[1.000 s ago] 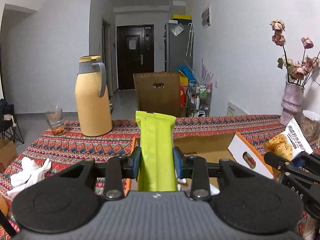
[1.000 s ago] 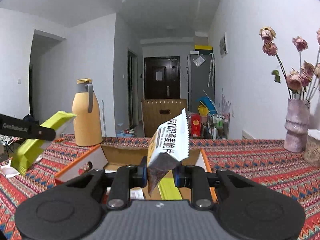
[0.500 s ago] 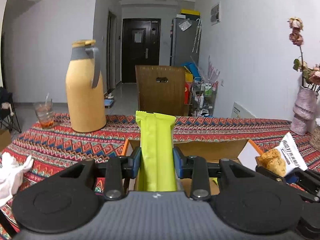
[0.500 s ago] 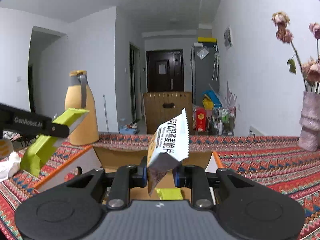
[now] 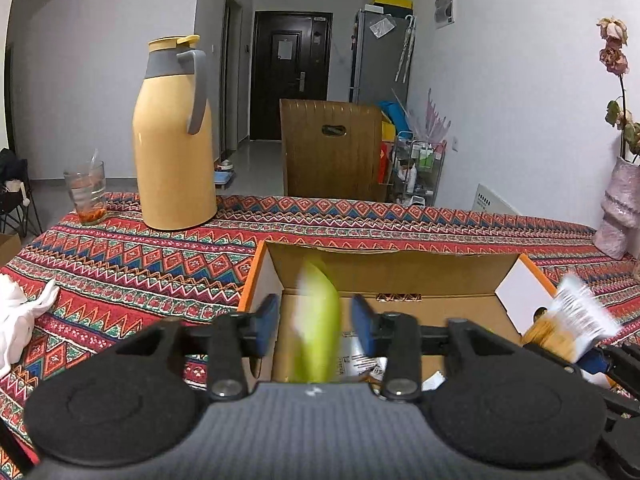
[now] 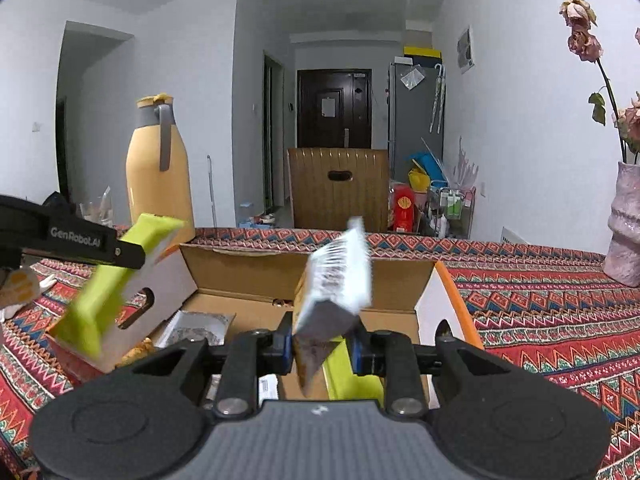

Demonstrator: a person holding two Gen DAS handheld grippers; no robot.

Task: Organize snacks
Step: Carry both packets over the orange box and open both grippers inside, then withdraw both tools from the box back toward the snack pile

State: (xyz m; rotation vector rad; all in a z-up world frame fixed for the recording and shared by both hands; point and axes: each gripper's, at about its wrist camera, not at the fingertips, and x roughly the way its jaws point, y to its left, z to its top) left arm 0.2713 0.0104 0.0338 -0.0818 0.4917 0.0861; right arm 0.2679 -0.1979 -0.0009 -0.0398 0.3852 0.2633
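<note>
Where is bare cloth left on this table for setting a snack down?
Free: the tablecloth between the thermos and the cardboard box, and the wide stretch from the box's right flap to the vase. Crowded: the box floor, already holding packets; the left edge, with a crumpled white cloth and a glass.

Home dining area, patterned tablecloth (image 5: 160,264), thermos jug (image 5: 174,136), fridge (image 5: 380,52), front door (image 5: 290,76)

left gripper (image 5: 314,322) opened | green packet (image 5: 316,328) released | right gripper (image 6: 320,344) loosening
</note>
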